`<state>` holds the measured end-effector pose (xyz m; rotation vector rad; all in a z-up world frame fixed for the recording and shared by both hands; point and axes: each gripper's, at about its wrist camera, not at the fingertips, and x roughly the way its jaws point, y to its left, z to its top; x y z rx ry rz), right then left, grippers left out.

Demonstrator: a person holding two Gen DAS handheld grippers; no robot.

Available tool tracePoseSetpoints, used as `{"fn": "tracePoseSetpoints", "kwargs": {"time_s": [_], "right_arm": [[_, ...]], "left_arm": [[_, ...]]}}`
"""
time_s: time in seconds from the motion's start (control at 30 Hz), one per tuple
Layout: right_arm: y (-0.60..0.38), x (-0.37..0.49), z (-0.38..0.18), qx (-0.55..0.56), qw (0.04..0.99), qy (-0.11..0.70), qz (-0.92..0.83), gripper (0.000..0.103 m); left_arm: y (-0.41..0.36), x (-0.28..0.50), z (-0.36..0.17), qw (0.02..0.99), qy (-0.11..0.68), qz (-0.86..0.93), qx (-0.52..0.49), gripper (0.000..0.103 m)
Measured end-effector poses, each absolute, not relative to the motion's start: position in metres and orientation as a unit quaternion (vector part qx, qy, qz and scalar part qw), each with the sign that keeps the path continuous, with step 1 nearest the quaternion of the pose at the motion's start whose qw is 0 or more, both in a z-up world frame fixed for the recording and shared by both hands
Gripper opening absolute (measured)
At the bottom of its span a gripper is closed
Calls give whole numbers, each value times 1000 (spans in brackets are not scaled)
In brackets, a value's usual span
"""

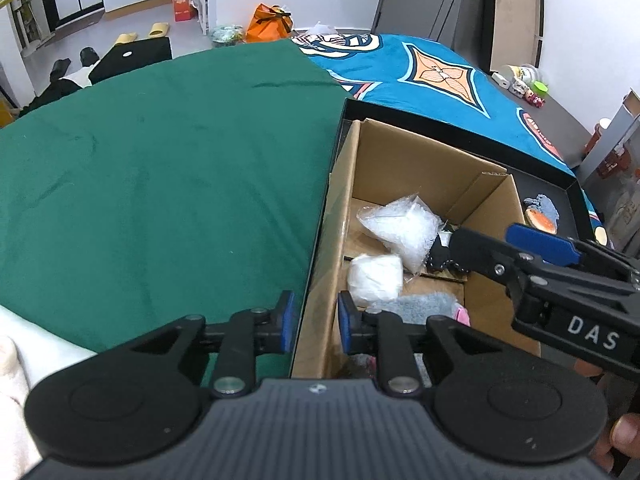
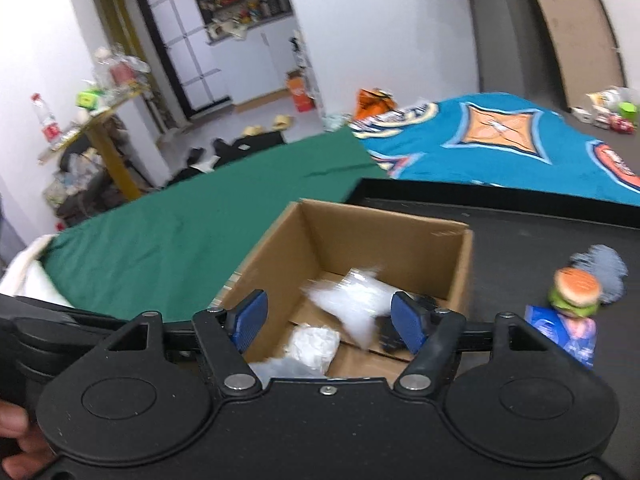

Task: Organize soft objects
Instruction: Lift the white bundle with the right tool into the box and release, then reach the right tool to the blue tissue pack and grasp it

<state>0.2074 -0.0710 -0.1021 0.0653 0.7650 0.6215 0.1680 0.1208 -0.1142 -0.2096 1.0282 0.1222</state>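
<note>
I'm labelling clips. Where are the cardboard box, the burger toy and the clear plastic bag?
cardboard box (image 2: 384,236), right wrist view, inner far wall.
burger toy (image 2: 578,286), right wrist view, top bun.
clear plastic bag (image 1: 400,226), left wrist view, its middle.

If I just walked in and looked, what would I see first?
Probably the open cardboard box in the middle, with crinkly white plastic bags inside, sitting in a black tray. The right tool hangs open above the box, and the left tool straddles its near wall. Beside the box, in the tray, sits a little burger toy.
</note>
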Motion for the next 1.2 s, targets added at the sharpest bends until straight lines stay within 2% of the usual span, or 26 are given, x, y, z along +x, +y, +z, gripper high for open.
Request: {"fn": "tracePoseSetpoints", "kwargs": {"time_s": [0.53,0.7,0.77,1.2], "right_arm": [[-105,215,-106,27,902,372,216,68],[-123,224,-116,36,906,382,175,70],[-131,228,-119,50,906,388,160,77],[-164,249,-146,67,905,410,93,81]], "left_arm": [[101,179,-111,861,498,76,-64,41],[95,185,-113,861,498,83,-60,43],[93,187,-114,860,499,88,-56,44],[76,204,-122,854,508,114,-16,47]]}}
